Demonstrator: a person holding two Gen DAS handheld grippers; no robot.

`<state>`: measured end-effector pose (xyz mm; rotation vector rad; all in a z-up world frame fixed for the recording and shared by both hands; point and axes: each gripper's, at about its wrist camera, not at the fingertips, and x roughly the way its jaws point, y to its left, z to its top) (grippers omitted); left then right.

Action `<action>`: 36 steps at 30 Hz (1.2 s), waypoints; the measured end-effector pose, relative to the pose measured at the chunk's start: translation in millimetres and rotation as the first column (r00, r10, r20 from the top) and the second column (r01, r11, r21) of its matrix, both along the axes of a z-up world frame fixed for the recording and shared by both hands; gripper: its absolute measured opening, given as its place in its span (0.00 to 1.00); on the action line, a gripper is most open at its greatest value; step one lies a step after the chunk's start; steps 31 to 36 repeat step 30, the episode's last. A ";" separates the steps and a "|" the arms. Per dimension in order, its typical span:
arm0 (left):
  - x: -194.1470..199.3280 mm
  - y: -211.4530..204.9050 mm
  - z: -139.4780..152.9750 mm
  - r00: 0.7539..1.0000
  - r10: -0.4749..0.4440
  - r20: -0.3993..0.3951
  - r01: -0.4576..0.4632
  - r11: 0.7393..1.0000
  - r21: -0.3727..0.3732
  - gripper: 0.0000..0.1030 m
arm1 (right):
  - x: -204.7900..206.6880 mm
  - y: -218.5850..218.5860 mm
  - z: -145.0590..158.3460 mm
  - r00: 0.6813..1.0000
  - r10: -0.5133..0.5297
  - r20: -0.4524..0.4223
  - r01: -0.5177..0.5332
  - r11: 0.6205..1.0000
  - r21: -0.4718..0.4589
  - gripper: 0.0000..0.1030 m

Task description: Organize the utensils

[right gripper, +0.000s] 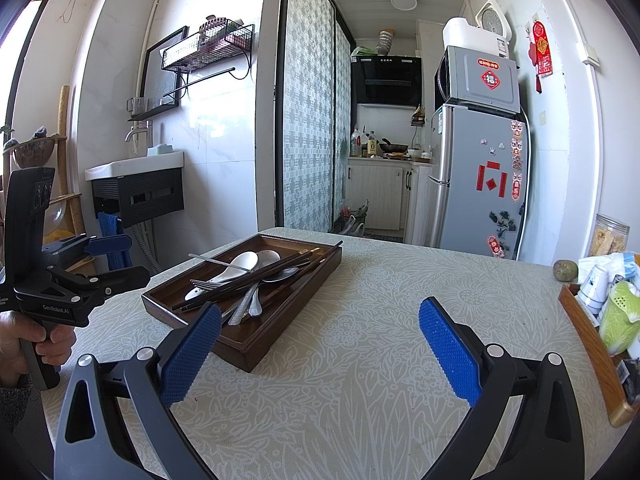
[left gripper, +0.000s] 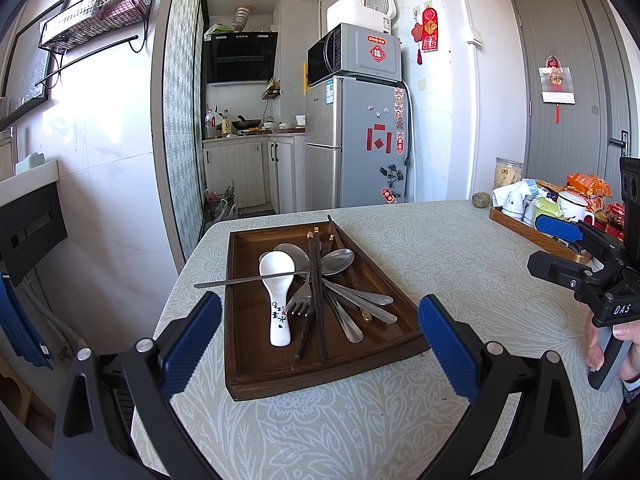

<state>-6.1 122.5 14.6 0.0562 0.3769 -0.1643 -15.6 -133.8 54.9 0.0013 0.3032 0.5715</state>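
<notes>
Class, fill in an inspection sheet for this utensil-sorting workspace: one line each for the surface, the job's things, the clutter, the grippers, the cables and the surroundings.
Surface: table under a pale floral cloth, bare in front of both grippers.
Job's things: dark wooden tray holding a jumbled pile: white ceramic spoon, fork, dark chopsticks, metal spoons.
Clutter: second tray at the table's right edge with cups, a green strainer and snack packets; a jar behind it.
Grippers: left gripper open, empty; right gripper open, empty; both apart from the tray.
Cables: nothing seen on the table.
Surroundings: fridge with a microwave on top, kitchen beyond, wall sink at left.
</notes>
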 end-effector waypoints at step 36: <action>-0.9 0.3 2.2 1.000 0.000 -0.002 0.000 1.000 0.001 0.97 | 0.1 -0.2 0.2 1.000 0.000 0.000 0.000 1.000 0.000 0.97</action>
